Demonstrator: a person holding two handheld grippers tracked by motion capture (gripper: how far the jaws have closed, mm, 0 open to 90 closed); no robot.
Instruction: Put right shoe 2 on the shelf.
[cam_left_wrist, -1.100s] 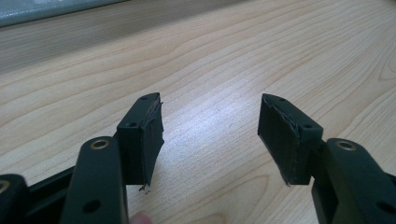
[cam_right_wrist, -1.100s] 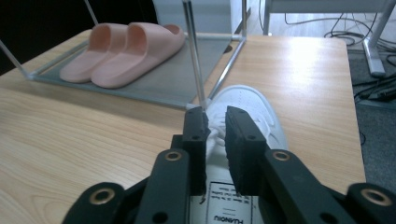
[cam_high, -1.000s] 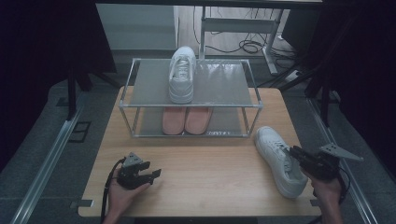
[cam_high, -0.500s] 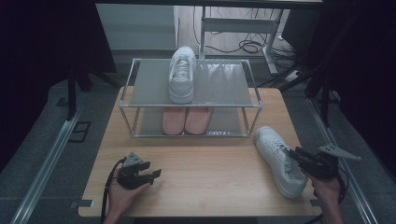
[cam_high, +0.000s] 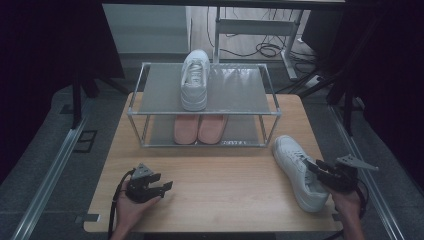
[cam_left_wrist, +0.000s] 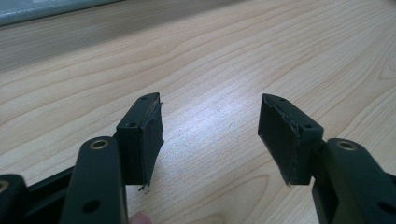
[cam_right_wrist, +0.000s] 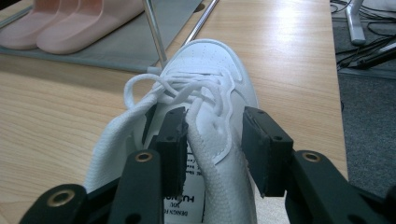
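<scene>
A lab: dark curtains (cam_high: 50, 60), floor cables (cam_high: 260, 47).

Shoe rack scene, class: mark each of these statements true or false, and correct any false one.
1. One white sneaker lies on the top shelf of the rack. True.
2. The pink slippers sit on the wooden table beside the rack. False: they sit on the rack's lower shelf.
3. The right gripper has one jaw inside the second white sneaker and one outside its side wall. True.
4. The left gripper is shut on a shoelace. False: its jaws stand open over bare table.
5. The second white sneaker lies on the table at the rack's right front corner. True.
</scene>
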